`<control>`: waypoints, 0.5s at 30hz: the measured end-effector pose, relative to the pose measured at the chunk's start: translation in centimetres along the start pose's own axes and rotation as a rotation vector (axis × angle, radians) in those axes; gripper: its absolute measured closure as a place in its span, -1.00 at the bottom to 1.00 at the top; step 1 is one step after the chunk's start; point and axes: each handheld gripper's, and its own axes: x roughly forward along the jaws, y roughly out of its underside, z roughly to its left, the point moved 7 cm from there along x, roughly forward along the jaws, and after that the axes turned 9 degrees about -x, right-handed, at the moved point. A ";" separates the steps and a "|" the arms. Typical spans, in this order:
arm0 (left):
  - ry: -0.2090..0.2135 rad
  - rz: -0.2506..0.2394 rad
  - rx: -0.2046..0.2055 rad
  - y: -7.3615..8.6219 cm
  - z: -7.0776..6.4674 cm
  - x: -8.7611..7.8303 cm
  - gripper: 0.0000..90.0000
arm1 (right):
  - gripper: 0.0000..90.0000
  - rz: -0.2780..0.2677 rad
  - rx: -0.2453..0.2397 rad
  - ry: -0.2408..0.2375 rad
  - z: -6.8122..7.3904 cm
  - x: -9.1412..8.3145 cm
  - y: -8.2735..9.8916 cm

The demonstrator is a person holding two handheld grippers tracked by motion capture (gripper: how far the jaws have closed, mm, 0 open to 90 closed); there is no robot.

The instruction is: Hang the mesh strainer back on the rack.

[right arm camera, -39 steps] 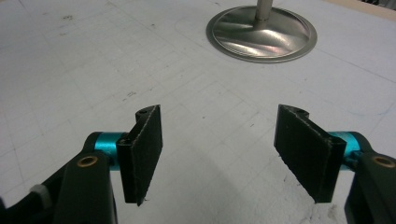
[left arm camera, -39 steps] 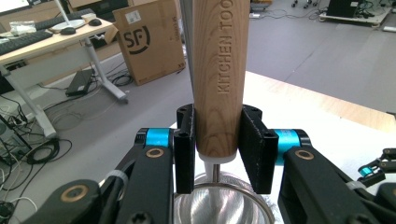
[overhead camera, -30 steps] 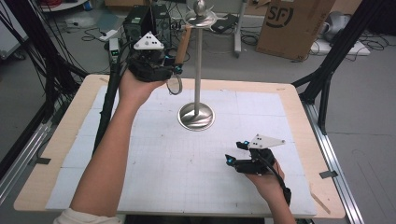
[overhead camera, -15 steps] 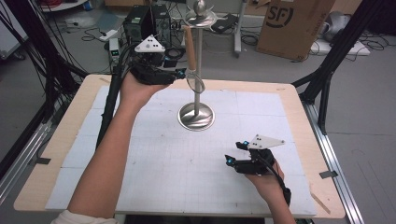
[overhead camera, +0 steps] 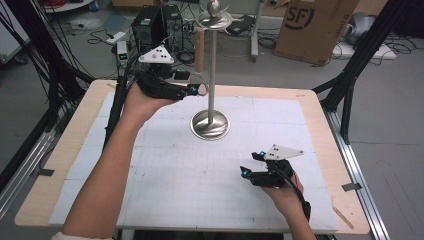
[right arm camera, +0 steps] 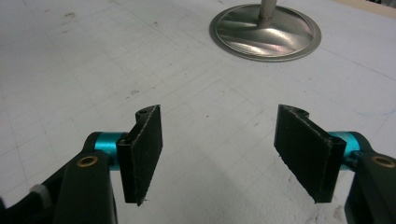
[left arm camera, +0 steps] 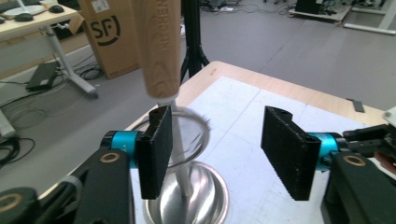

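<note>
High view shows a metal stand (overhead camera: pixel 210 122) in the middle of the table (overhead camera: pixel 320 107), with a whisk (overhead camera: pixel 200 47) hanging from a hook at its top by the wooden handle. The wire loops of the whisk come down just beside the left claw (overhead camera: pixel 197 90), which the person's left hand (overhead camera: pixel 142 100) holds up near the pole. From the left gripper view, the left claw (left arm camera: pixel 229 140) is wide open; the wooden handle (left arm camera: pixel 159 46) and the thin wires hang close to one pad, but it is difficult to tell if they touch it, and nothing is between the pads. The right claw (overhead camera: pixel 247 172) rests low over the table, well apart from the stand, and in the right gripper view it (right arm camera: pixel 219 154) is also wide open and holds nothing. I judge that the whisk is already on its hook and free from the claw, so the hanging seems to be done. What is left is probably only to take the left claw away without pushing the whisk or the stand.
</note>
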 end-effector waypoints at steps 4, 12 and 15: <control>0.015 0.007 0.004 0.4 -0.2 -0.1 -0.18 | -0.29 0.001 -0.005 0.001 0.0 0.0 0.0; 0.030 0.016 0.016 1.4 -0.3 -0.2 -0.39 | -0.29 0.006 -0.003 -0.001 0.1 0.1 0.1; 0.020 0.016 0.016 1.8 0.0 -0.3 -0.47 | -0.29 0.005 -0.003 -0.001 0.1 0.1 0.1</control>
